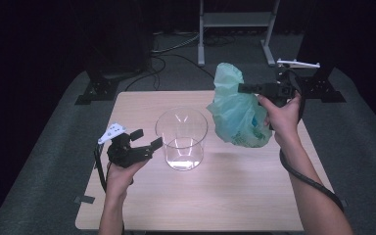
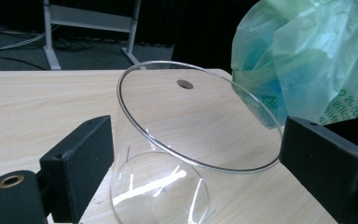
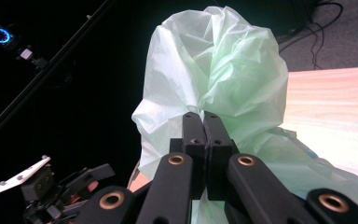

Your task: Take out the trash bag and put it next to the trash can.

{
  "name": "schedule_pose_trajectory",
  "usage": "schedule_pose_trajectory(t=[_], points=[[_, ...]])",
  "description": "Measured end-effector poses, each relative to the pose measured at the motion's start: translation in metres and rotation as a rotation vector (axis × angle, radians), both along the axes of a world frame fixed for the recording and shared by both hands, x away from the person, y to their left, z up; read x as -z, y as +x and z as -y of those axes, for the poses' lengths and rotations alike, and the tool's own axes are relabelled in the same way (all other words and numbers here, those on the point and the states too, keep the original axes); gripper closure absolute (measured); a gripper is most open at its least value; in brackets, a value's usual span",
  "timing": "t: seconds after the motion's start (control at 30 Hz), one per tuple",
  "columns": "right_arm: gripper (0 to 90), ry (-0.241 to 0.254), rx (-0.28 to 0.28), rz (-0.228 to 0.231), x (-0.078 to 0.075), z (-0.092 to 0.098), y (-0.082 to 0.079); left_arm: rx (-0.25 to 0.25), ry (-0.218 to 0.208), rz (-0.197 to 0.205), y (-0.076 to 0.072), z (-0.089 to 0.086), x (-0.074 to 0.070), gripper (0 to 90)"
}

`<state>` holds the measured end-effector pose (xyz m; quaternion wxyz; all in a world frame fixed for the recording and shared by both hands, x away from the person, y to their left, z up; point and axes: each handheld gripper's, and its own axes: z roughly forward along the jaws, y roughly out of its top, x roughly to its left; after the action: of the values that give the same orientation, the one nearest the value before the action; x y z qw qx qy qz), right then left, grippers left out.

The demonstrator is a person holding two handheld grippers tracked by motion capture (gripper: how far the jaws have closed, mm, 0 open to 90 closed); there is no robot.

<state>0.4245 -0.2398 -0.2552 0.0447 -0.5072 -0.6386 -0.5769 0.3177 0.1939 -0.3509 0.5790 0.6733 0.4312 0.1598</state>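
Note:
A clear, empty cylinder point(image 1: 181, 139) stands upright in the middle of the wooden table point(image 1: 225, 196). My left gripper point(image 1: 148, 138) is open just to its left, with nothing in it. In the left gripper view the cylinder point(image 2: 191, 140) rises just ahead of the left gripper point(image 2: 196, 126), whose jaws stand wide apart. A pale green plastic bag point(image 1: 235, 115) hangs above the table to the right of the cylinder. My right gripper point(image 1: 241, 88) is shut on the bag's bunched neck. In the right gripper view the right gripper point(image 3: 204, 122) pinches the bag point(image 3: 214, 70).
The table has a small round hole point(image 2: 184, 84) behind the cylinder. A white metal frame point(image 1: 235, 19) and two black stand bases point(image 1: 100, 85) point(image 1: 323, 85) sit on the grey floor beyond the table. The left gripper point(image 3: 51, 191) shows at the right gripper view's lower left.

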Motion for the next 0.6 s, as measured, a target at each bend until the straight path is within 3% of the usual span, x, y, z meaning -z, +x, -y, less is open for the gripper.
schedule_pose_trajectory(t=[0.27, 0.6], points=[[90.0, 0.009, 0.023, -0.036, 0.019, 0.006, 0.006, -0.003, -0.002, -0.002, 0.0, 0.0, 0.0, 9.0], [90.0, 0.001, 0.034, -0.056, 0.03, 0.005, 0.01, -0.004, -0.002, -0.001, -0.001, -0.002, 0.0, 9.0]])
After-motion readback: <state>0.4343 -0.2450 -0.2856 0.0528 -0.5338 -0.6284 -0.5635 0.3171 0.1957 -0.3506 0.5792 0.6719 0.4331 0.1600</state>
